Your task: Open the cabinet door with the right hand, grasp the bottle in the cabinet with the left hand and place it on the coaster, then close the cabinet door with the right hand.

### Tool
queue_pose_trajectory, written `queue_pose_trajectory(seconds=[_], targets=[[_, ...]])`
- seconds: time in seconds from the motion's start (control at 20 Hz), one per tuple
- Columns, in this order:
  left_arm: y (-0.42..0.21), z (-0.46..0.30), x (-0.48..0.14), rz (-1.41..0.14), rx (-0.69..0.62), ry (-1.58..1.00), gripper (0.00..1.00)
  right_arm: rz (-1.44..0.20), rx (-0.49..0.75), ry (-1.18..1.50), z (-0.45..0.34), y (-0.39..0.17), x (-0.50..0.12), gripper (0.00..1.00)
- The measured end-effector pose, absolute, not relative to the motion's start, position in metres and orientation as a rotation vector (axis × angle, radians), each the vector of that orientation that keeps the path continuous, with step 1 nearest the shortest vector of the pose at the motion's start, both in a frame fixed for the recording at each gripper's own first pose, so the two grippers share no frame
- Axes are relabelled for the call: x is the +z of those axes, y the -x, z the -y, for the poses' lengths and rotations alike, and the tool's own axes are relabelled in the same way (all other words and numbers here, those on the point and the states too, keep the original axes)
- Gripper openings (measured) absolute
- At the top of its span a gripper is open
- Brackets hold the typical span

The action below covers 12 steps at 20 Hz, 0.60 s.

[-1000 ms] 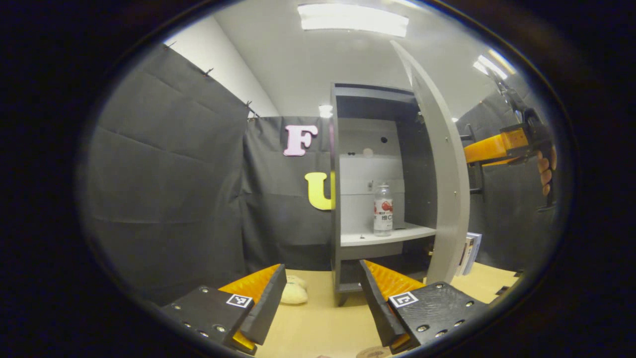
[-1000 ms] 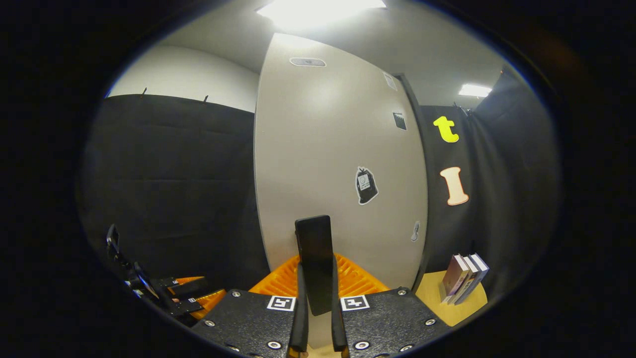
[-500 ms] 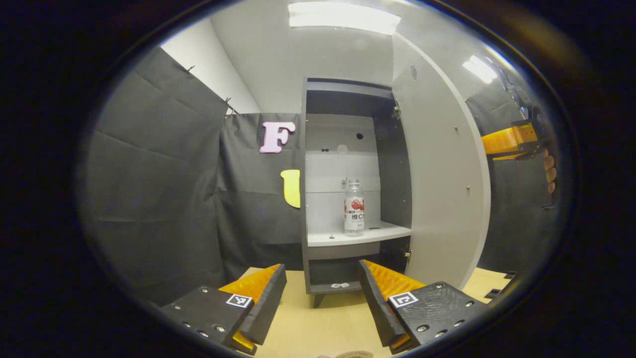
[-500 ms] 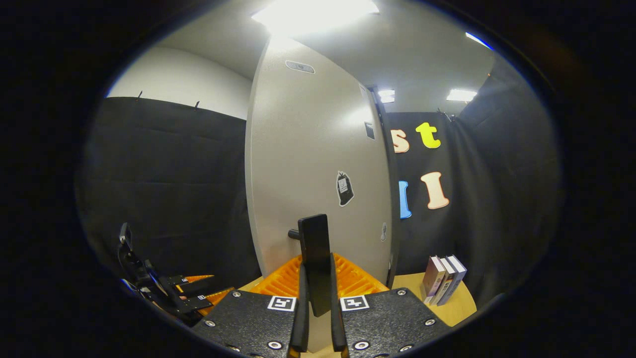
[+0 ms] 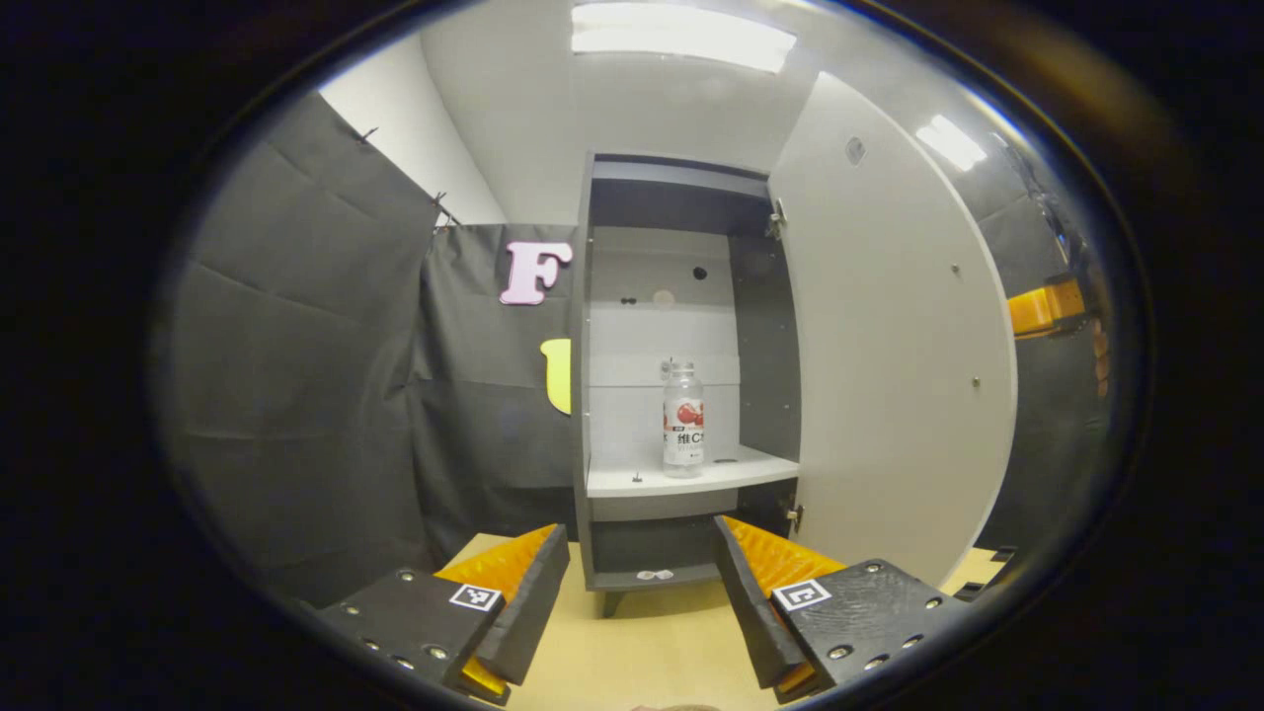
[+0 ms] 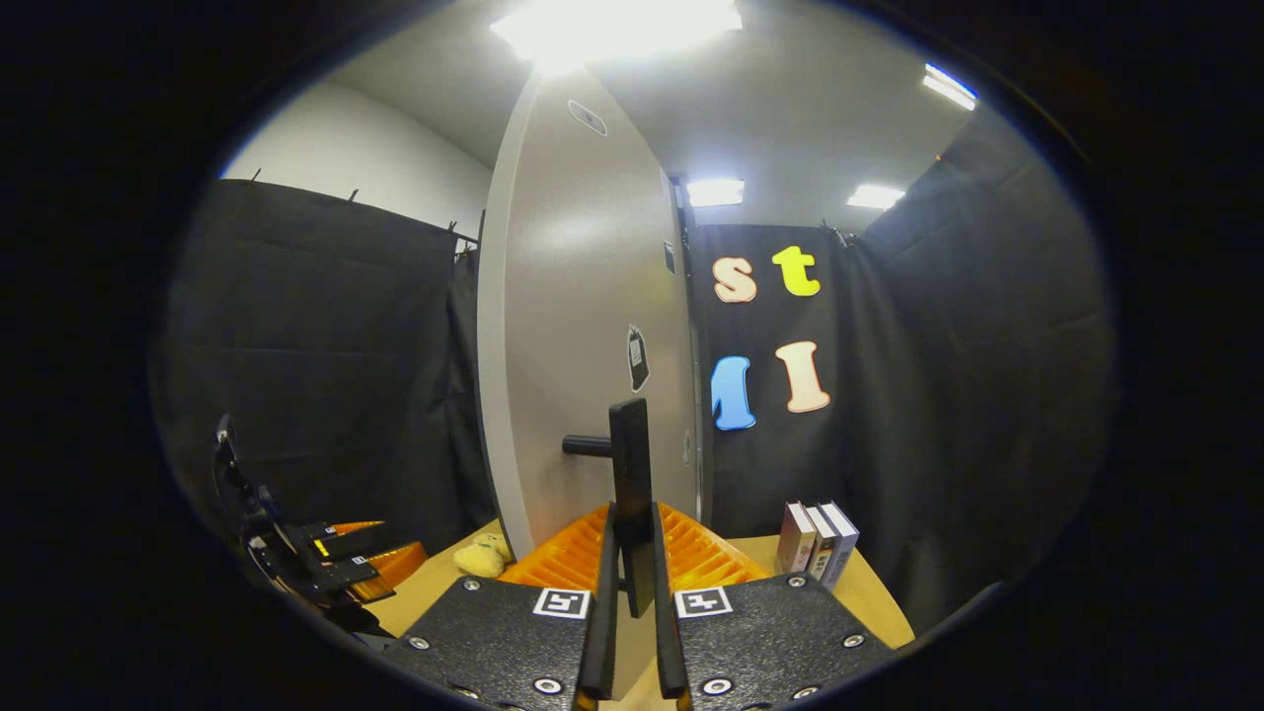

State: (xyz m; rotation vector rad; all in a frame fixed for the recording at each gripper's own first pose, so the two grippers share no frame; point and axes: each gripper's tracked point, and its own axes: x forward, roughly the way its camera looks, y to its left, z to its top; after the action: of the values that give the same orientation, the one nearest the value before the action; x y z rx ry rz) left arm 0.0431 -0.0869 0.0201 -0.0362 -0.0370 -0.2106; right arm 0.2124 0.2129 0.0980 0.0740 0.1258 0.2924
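The cabinet (image 5: 681,197), a tall dark-framed unit with a pale back panel, stands on the wooden table (image 5: 642,652) against the booth wall; it serves as the landmark for everything below. Its door (image 5: 889,336) hangs on the cabinet's right edge and is swung wide open, inner face toward the left gripper view. In the right gripper view the door's outer face (image 6: 583,326) carries a few small stickers and a dark bar handle (image 6: 632,484) standing off from the panel on a short post.

Right gripper (image 6: 630,612): held level, pointing at the door's outer face, both fingers clenched on the handle bar, which rises upright from between them. In the left gripper view the same gripper (image 5: 1047,306) sticks out past the open door's far edge, with part of the hand (image 5: 1099,346) holding it.

Left gripper (image 5: 642,602): held low in front of the cabinet, aimed straight into the opening, fingers spread wide with nothing between them. It sits well apart from the cabinet.

Three books (image 6: 818,538) stand upright on the table just right of the cabinet. A small yellowish soft toy (image 6: 481,556) lies on the table near the door's free edge.

The bottle (image 5: 682,420), clear with a red-and-white label, stands upright on the cabinet's middle shelf (image 5: 691,477), near the centre.
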Motion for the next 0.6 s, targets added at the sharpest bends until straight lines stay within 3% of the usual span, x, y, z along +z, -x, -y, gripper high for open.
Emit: queue_pose_trajectory(seconds=[0.1,0.2,0.45,0.6], targets=[[-0.045,0.092,0.023,0.047,-0.223,0.029,0.88,-0.118,0.250,-0.064,-0.204,-0.217,0.098,0.17],[-0.049,0.102,0.027,0.053,-0.241,0.024,0.80,-0.110,0.209,-0.058,-0.196,-0.216,0.098,0.11],[-0.069,0.125,0.037,0.068,-0.285,0.029,0.84,-0.098,0.117,-0.044,-0.175,-0.217,0.099,0.06],[-0.089,0.139,0.046,0.080,-0.318,0.053,0.84,-0.075,0.138,-0.095,-0.184,-0.220,0.099,0.06]])
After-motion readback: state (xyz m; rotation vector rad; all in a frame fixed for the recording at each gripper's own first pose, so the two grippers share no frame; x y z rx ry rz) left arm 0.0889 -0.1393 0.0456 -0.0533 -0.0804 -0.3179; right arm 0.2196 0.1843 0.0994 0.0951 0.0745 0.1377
